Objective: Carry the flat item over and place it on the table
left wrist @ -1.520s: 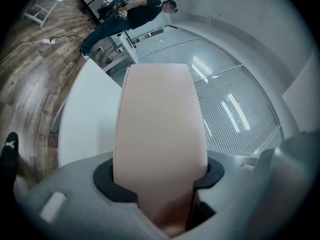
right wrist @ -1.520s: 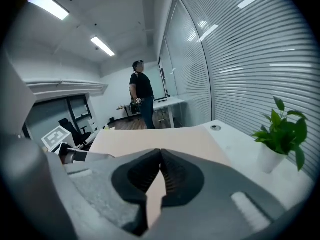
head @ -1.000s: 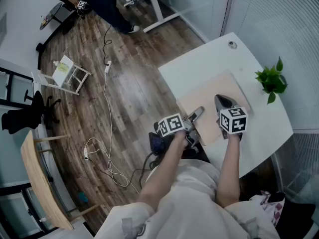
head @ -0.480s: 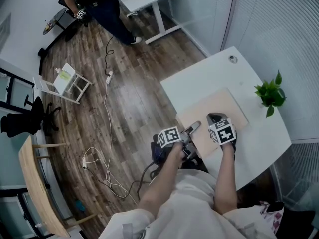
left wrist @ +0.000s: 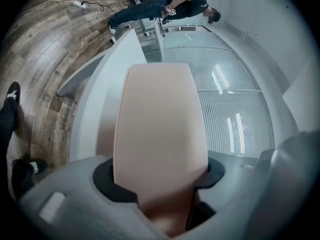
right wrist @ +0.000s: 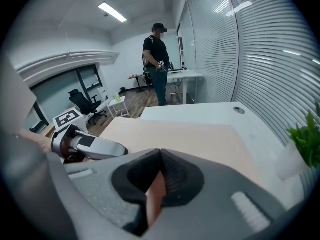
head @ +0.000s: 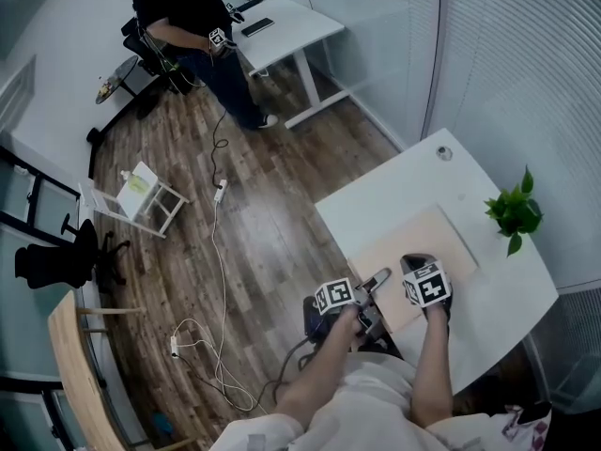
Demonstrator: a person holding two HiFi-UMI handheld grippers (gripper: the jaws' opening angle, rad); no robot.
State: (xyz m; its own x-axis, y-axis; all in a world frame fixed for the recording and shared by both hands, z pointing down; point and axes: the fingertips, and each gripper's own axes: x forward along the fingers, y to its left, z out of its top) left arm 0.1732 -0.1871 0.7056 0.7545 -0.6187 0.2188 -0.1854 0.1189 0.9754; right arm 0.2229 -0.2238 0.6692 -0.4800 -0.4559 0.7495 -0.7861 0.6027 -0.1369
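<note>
Two grippers hold a flat beige board over a white desk.
L gripper & R gripper each clamp the board's near edge, side by side; board stretches away from both, toward desk's middle.

Buries the near edge of the thin beige flat board between both pairs of jaws. Crops the green leafy plant at the right gripper view's edge. Cannot identify the tiny round grey disc on the white desk.
</note>
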